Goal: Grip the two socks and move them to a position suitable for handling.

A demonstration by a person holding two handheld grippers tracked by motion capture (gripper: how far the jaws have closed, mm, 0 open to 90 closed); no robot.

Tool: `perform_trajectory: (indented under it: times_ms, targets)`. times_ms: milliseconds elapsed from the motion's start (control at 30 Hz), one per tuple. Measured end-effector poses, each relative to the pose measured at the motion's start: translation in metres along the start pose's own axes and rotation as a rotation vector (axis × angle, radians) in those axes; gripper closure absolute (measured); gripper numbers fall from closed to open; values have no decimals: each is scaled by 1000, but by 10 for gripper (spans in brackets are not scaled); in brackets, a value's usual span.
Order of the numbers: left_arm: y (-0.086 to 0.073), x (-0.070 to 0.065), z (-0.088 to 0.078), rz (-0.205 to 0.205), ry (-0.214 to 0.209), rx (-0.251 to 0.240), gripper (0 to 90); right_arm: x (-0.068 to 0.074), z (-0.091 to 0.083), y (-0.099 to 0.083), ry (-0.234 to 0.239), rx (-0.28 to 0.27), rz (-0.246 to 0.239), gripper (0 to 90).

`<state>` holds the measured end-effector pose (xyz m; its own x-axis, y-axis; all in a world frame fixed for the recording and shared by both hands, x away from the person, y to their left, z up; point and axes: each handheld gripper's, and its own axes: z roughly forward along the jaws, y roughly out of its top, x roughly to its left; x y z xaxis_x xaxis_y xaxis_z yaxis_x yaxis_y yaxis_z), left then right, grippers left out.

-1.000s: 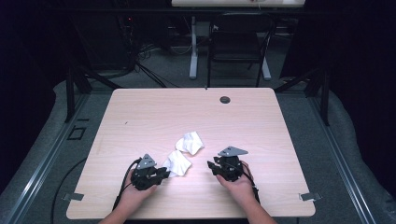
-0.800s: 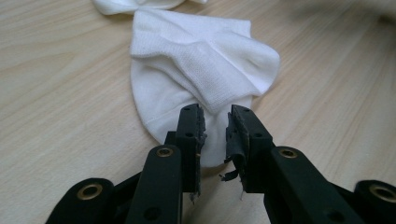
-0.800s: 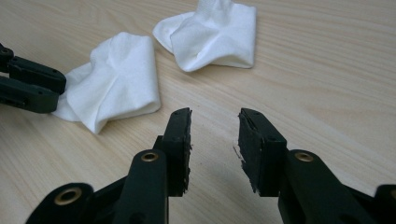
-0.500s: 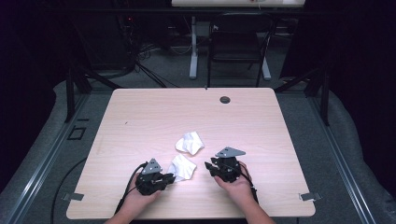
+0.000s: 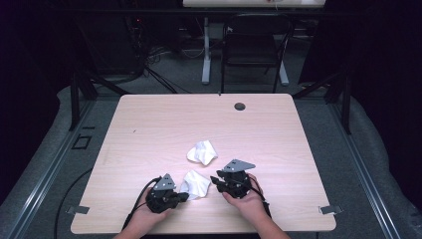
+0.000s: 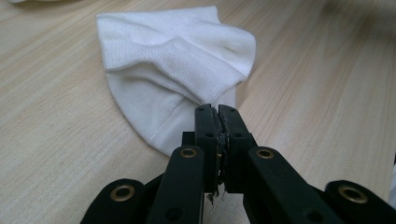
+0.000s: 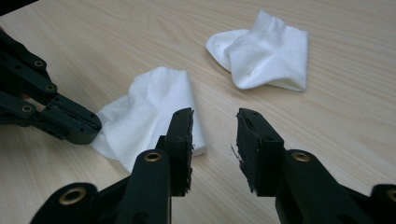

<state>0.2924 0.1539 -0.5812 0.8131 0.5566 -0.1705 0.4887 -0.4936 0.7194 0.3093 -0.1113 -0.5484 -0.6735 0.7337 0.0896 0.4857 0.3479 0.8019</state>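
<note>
Gripping step under way: left gripper just closed and clenched on the edge of the near sock, lying at the front middle of the table, just short of the 2nd sock. Right gripper spread, holding nothing, beside the near sock's far edge. Next, probably: a pinch there, then a gentle pull to flatten.

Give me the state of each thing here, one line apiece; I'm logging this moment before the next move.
left gripper: jaws have just closed; shut on the edge of the near sock.
right gripper: jaws apart, nothing between them, beside the near sock.
near sock: crumpled, lying on the table, pinched at one edge.
far sock: crumpled, lying free, apart from both grippers.
table: bears both socks.
</note>
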Motion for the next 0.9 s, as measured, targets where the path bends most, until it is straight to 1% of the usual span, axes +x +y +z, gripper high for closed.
perform_trajectory:
  times_ms: [33,100,133,200,233,267,300,367,467,533,633,667,700,733,767,833,900]
  targets:
    - [0,1,-2,-2,4,-11,862,1,0,1,4,-2,-7,663]
    - [0,4,-8,-15,25,-33,807,4,0,4,16,6,-12,683]
    - [0,5,-12,-23,37,-41,803,6,1,6,29,12,-18,696]
    - [0,10,-17,-35,70,-49,777,10,4,9,46,35,-43,719]
    - [-1,13,-19,-50,87,-46,777,13,6,11,55,45,-48,725]
    - [-1,17,-20,-55,107,-38,777,16,9,12,63,48,-53,729]
    - [-2,20,-22,-72,120,-42,777,19,12,14,75,56,-61,734]
    - [-3,27,-25,-104,129,-53,777,26,19,17,100,71,-80,739]
    - [-3,32,-29,-127,138,-70,768,38,30,19,135,91,-108,742]
    - [-3,34,-32,-137,144,-80,751,45,37,17,150,106,-123,737]
    - [-3,37,-34,-144,154,-86,726,50,45,14,164,133,-148,714]
    - [-4,40,-35,-160,163,-93,723,52,48,13,171,137,-146,708]
    - [-4,41,-36,-167,169,-96,716,52,50,12,175,144,-153,703]
    - [-4,42,-36,-174,168,-101,708,53,52,11,173,162,-170,698]
    - [-4,43,-37,-183,167,-104,707,53,54,10,173,168,-180,695]
    - [-4,44,-37,-185,174,-105,706,56,57,7,168,180,-186,694]
    - [-4,43,-36,-185,169,-103,702,57,60,6,161,192,-196,707]
